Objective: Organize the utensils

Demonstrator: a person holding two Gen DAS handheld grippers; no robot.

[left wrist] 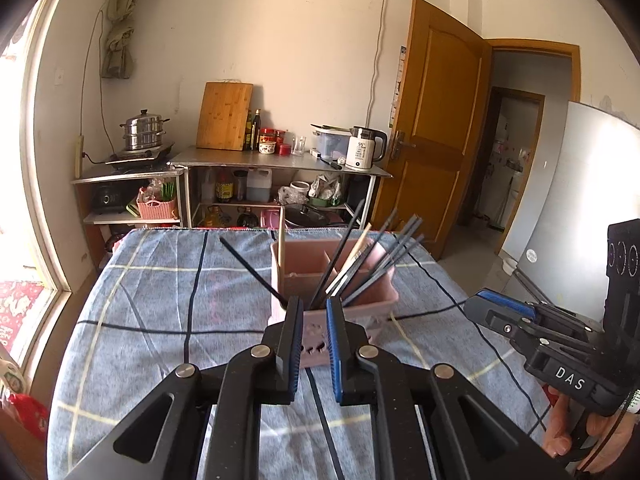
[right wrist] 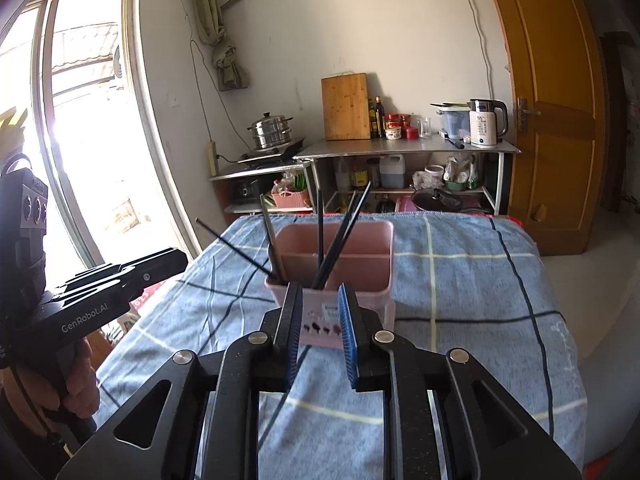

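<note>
**Utensil holder at mid-table, shelves behind**

A utensil holder (right wrist: pixel 334 258) stands on the cloth-covered table (right wrist: pixel 460 280), about midway across. Chopsticks (right wrist: pixel 344 232) stand in its compartments, leaning outward; one chopstick (right wrist: pixel 236 246) slants far out to the left. Beyond the table's far edge a metal shelf unit (right wrist: pixel 404 148) runs along the wall. On it stand a cutting board (right wrist: pixel 346 106) at the left, jars in the middle and a kettle (right wrist: pixel 486 122) at the right. A steamer pot (right wrist: pixel 270 132) sits on a lower stand further left. A door (right wrist: pixel 552 112) is at the far right.
</note>
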